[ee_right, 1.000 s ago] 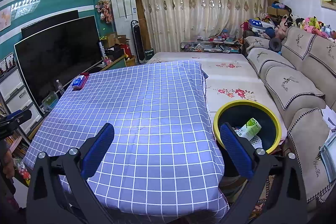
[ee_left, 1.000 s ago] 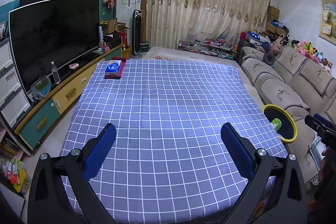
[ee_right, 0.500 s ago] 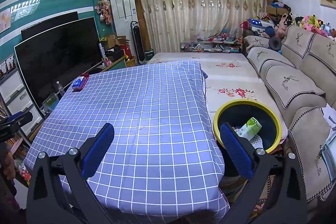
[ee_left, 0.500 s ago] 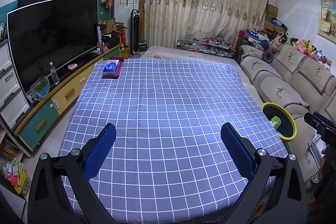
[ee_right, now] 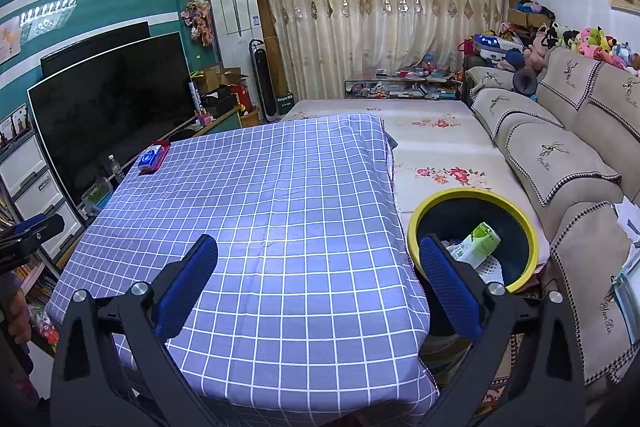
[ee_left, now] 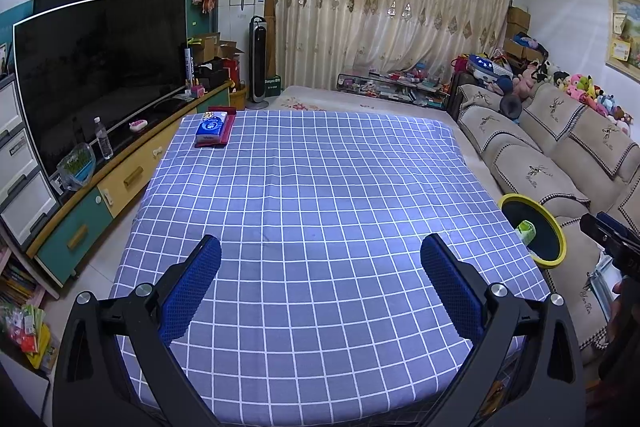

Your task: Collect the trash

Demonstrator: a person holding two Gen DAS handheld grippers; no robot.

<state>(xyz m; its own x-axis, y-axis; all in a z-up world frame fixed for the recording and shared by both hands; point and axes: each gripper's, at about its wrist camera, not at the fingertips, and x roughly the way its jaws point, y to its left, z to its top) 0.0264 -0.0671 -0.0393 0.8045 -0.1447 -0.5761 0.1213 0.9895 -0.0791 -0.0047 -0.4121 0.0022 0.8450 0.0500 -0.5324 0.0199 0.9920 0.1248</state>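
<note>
Leaning upright, carton (ee_right: 478, 243) rests inside bin (ee_right: 528, 227).

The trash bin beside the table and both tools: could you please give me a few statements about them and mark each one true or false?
1. The left tool is shut on a piece of trash. False: its fingers are spread and hold nothing.
2. The trash bin has a yellow rim and holds a green and white carton. True.
3. The right tool is open and empty. True.
4. The blue tissue pack lies in the middle of the checked tablecloth. False: it lies at the far left corner, on a red item.
5. The bin stands on the table. False: it stands beside it, toward the sofa.
</note>
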